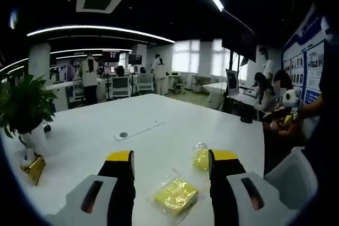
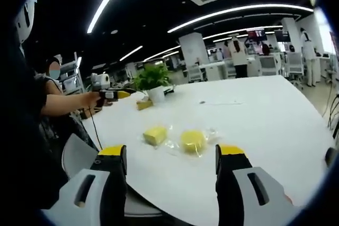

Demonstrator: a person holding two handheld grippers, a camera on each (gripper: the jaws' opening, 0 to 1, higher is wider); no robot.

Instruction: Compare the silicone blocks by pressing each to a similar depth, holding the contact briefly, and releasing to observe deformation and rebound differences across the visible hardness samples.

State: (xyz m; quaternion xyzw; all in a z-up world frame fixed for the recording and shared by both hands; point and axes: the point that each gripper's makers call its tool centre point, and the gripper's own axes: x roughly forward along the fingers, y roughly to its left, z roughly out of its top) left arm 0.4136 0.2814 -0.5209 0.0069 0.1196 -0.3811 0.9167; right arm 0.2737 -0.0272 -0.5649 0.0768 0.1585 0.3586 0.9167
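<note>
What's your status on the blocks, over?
Left gripper open, right gripper open. Square block and round block bagged, untouched on table. Nothing in the way.

— Where do the samples sit on the large white table [image 1: 175,125]?

— In the left gripper view, the square yellow silicone block in its clear wrapper [image 1: 175,196] lies on the table near its edge, between the 2 jaws of the left gripper [image 1: 172,163]. The round yellow silicone block in clear wrapping [image 1: 200,157] lies beyond it to the right, just beside the right jaw.

— And from the other side?

— In the right gripper view the 2 blocks lie side by side ahead of the right gripper [image 2: 171,158], square one [image 2: 155,135] left, round one [image 2: 193,141] right, apart from its jaws.

— Anything else on the table?

— A green potted plant in a white pot [image 2: 152,82] stands behind the blocks, toward the far edge.
</note>
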